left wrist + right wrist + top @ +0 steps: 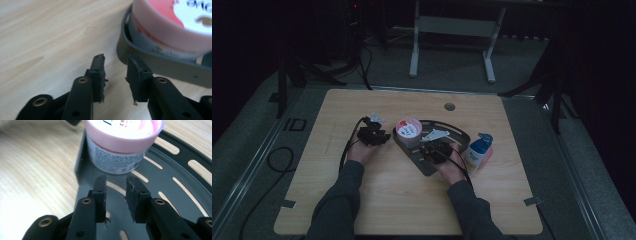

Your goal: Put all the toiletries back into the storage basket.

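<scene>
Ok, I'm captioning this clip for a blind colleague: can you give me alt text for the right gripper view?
Two black jaws of the right gripper stand slightly apart, holding nothing, over a dark slotted tray. Just beyond them a pink-lidded tub sits in the tray's corner against its low wall. Pale wooden table lies to the left.

One pink-lidded jar (408,129), one dark slotted tray (424,167), one blue-capped bottle (477,151), two tools.

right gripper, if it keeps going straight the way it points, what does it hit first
Most likely the pink-lidded tub, standing on the dark slotted tray straight ahead of the right gripper. Its open fingers hold nothing, and depth is hard to judge.
</scene>
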Demonstrator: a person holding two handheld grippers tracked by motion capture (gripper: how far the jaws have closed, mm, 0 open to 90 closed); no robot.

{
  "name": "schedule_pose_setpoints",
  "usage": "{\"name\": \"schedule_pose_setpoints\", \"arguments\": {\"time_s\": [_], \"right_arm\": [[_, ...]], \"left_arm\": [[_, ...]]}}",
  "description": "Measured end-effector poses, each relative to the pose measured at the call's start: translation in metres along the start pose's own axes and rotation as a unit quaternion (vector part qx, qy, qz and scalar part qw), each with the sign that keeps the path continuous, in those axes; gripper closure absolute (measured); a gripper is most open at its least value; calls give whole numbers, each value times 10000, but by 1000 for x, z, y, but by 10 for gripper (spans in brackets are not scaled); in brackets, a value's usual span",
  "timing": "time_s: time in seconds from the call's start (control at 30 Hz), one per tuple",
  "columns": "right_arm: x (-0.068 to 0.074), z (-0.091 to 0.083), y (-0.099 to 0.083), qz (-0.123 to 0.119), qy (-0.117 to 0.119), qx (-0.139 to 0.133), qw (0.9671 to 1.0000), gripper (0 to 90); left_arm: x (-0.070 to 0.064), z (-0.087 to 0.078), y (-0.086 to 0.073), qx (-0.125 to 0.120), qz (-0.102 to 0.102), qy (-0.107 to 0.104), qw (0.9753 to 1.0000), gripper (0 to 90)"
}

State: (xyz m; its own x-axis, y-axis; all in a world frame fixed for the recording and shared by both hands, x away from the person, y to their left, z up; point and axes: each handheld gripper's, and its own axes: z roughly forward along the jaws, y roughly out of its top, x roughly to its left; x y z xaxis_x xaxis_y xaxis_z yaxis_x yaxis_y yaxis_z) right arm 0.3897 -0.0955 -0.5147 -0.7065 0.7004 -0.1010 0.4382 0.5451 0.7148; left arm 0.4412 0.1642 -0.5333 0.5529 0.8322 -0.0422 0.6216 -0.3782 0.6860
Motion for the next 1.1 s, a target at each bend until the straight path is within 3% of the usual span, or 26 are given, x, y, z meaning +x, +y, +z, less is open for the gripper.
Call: {"name": "schedule_pose_setpoints", "arguments": {"time_s": [0.2,0.47,0.67,1.1], "right_arm": [[7,-19,-2,-129,167,-109,9997,661],[14,-47,0,-317,253,-216,9989,609],[14,-67,2,-414,341,-252,9982,555],[1,-108,7,-742,85,-289,9968,492]], "left_arm": [[-1,-5,-14,-129,-180,-24,9998,607],[-6,-8,-25,-114,-82,18,9999,575],[-7,-5,-33,-72,-81,-82,9999,560],[-5,-5,-41,-310,-189,-172,9992,545]]}}
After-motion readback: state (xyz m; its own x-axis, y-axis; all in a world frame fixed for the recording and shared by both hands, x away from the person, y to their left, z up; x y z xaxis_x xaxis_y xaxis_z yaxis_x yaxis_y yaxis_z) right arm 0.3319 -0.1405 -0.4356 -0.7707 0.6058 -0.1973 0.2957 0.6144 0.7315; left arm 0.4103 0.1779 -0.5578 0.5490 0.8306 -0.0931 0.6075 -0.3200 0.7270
